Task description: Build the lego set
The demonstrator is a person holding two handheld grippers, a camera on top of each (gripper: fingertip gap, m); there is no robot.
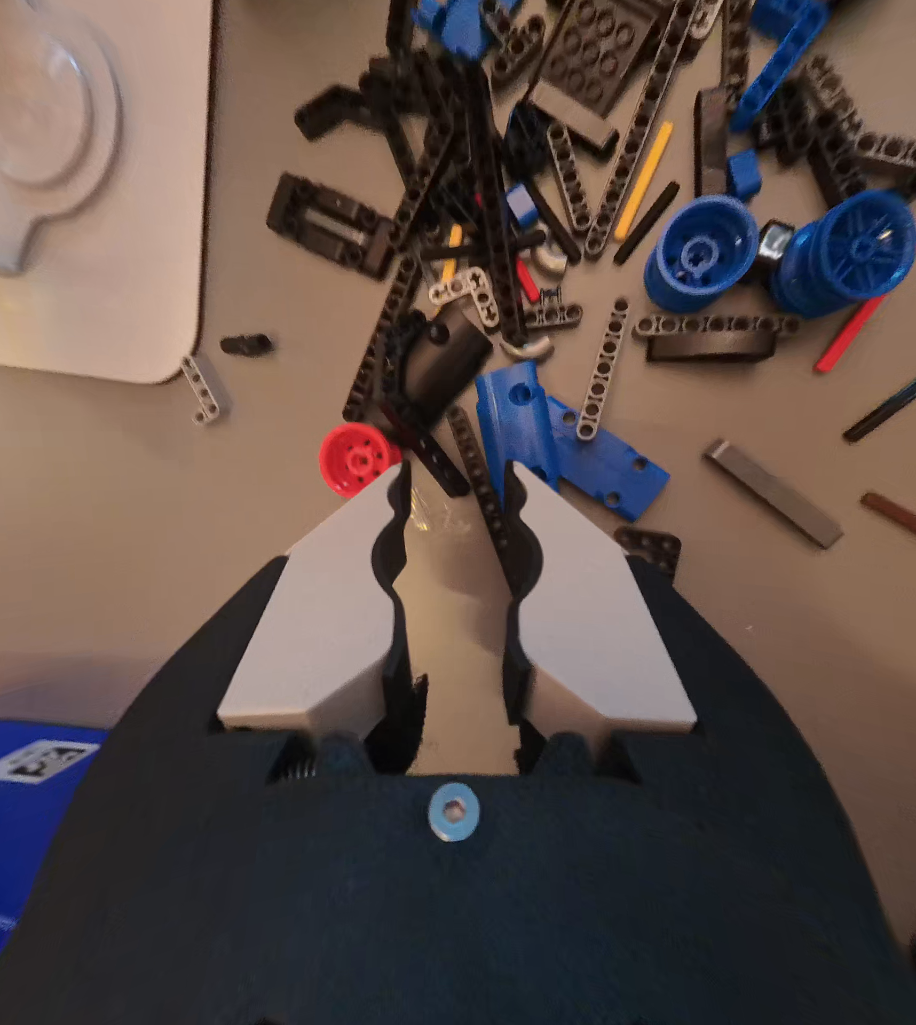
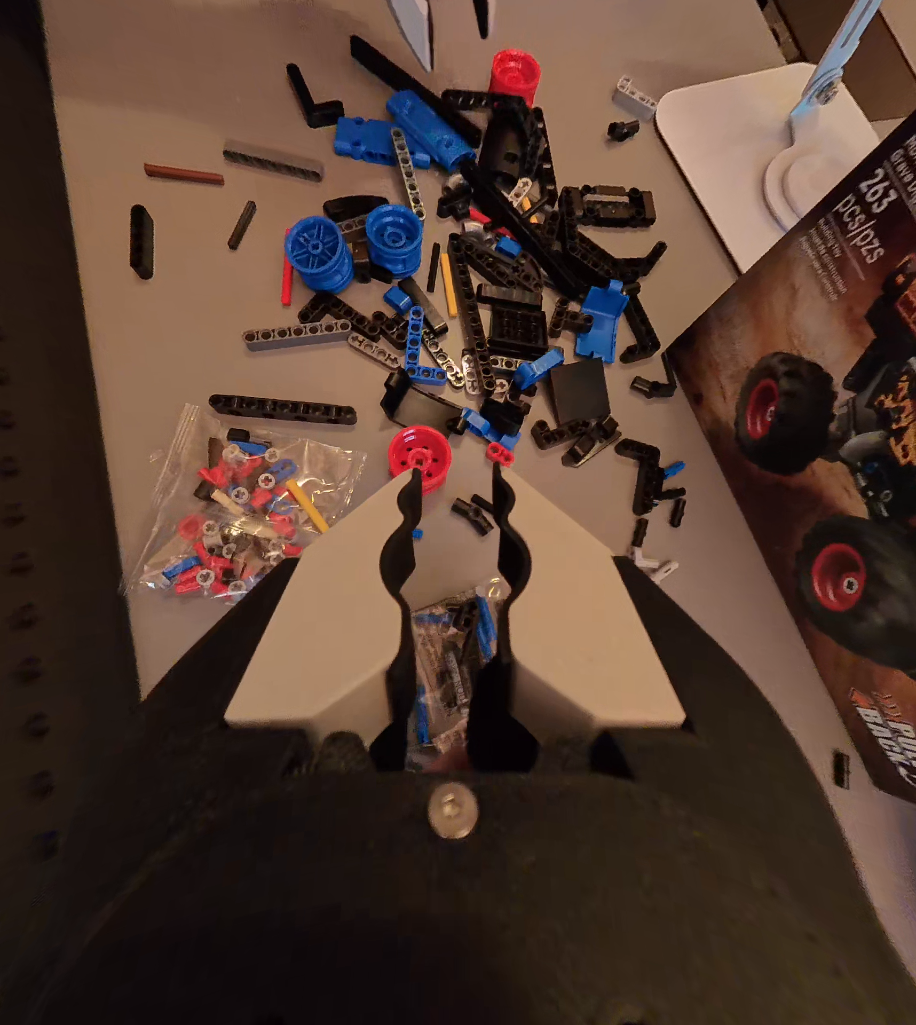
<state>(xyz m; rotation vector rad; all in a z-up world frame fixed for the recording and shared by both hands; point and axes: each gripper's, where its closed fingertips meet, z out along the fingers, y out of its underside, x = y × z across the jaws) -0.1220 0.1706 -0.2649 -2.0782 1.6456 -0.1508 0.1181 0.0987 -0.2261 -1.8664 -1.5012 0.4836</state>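
Beige surface [image 2: 178, 344] strewn with loose pieces [image 2: 500, 266]; both tools, left tool [image 1: 458, 477] and right tool [image 2: 456, 471], gape empty; crowded parts risk a mis-grab.

Printed writing, numbers on set box [image 2: 833, 388]; black-white marker on blue box [image 1: 37, 759] — not transcribed.

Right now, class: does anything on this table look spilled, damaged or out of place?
Nothing looks damaged. The loose pieces lie in a jumbled heap on the table, normal for an unstarted build. Small parts remain in their clear bag; the box lies alongside.
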